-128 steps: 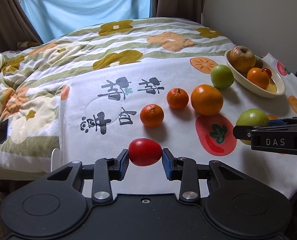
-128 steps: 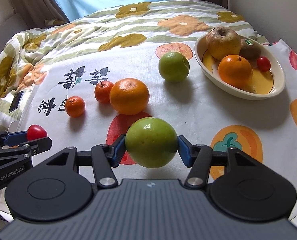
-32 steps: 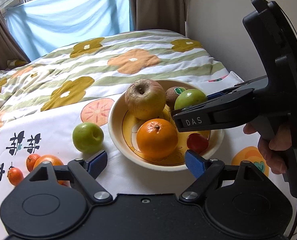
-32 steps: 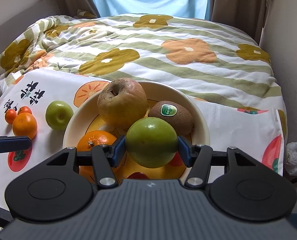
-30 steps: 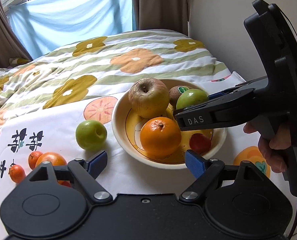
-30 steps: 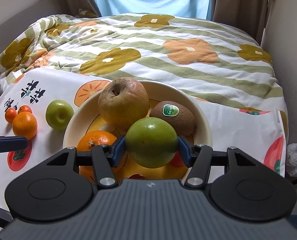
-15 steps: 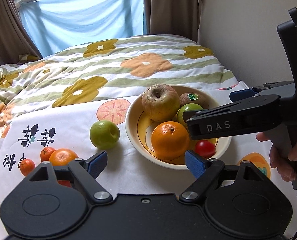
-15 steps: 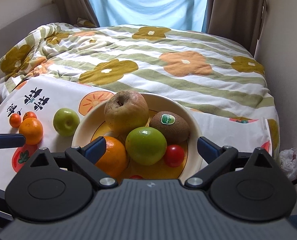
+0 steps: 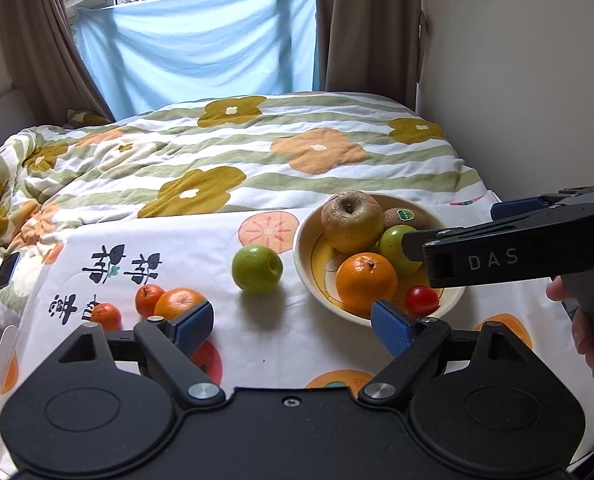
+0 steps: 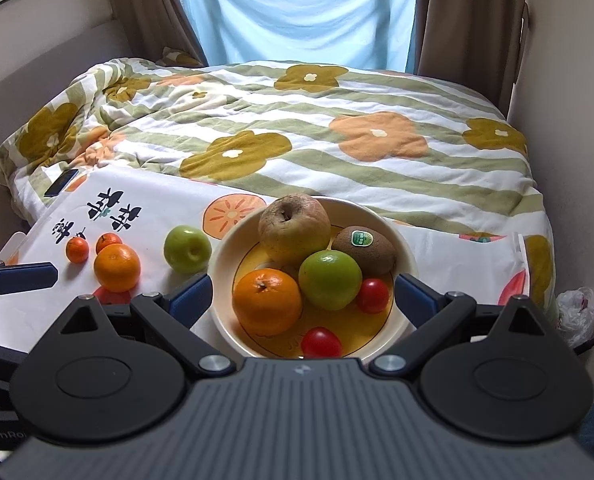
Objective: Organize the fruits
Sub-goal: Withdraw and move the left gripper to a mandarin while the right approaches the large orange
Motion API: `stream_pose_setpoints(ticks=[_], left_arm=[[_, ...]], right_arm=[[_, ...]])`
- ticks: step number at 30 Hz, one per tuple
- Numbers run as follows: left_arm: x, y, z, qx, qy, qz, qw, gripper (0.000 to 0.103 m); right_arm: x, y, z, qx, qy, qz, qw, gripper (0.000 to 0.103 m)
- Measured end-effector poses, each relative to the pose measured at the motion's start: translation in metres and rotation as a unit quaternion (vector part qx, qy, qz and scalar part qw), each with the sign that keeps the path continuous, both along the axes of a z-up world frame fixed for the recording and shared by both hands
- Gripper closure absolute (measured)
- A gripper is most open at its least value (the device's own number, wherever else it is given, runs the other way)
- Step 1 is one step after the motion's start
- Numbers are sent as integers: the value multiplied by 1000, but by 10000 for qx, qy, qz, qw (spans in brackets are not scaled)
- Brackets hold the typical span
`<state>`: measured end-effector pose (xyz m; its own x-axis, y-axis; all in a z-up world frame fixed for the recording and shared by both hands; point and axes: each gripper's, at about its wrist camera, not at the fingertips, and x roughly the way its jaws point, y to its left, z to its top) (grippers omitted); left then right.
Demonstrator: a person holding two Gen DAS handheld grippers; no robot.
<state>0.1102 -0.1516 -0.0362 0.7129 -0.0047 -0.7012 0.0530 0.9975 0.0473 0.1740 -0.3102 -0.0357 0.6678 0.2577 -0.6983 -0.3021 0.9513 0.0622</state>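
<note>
— What's at the frame's left?
— My left tool (image 9: pixel 292 325), spread and empty; loose oranges (image 10: pixel 117 267) and a green apple (image 10: pixel 187 249) on the cloth.
— And right of that?
— The bowl (image 10: pixel 405 256) at centre holds another green apple (image 10: pixel 330 279); my right tool (image 10: pixel 303 295) is spread wide around it, empty.

We read "DAS" in pale capitals on the side of the right gripper (image 9: pixel 509 258), as the left wrist view shows it. In the right wrist view, "GenRo" stands at the lower left edge on the body of the left gripper (image 10: pixel 1 434); the frame edge cuts off the rest. The white cloth (image 10: pixel 169 204) carries large black brush-style characters, printed upside down to both cameras; we cannot read them. The kiwi (image 10: pixel 364 249) bears a green sticker whose text is too small to read.
</note>
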Motion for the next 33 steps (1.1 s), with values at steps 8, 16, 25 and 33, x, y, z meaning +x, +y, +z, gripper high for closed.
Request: stream_pose_setpoints(ticks=[8, 16, 25, 33], left_arm=[[-20, 54, 20, 9, -165, 65, 9998, 12], [-19, 119, 19, 4, -121, -14, 9999, 12], [-5, 181, -4, 10, 28, -341, 9994, 11], [23, 226, -37, 85, 133, -661, 9977, 11]], right_arm=[[-23, 36, 23, 173, -12, -283, 9994, 0], [-35, 95, 22, 211, 122, -535, 9983, 0], [-38, 166, -2, 32, 263, -833, 9962, 0], [-30, 206, -32, -34, 378, -1253, 9914, 0]])
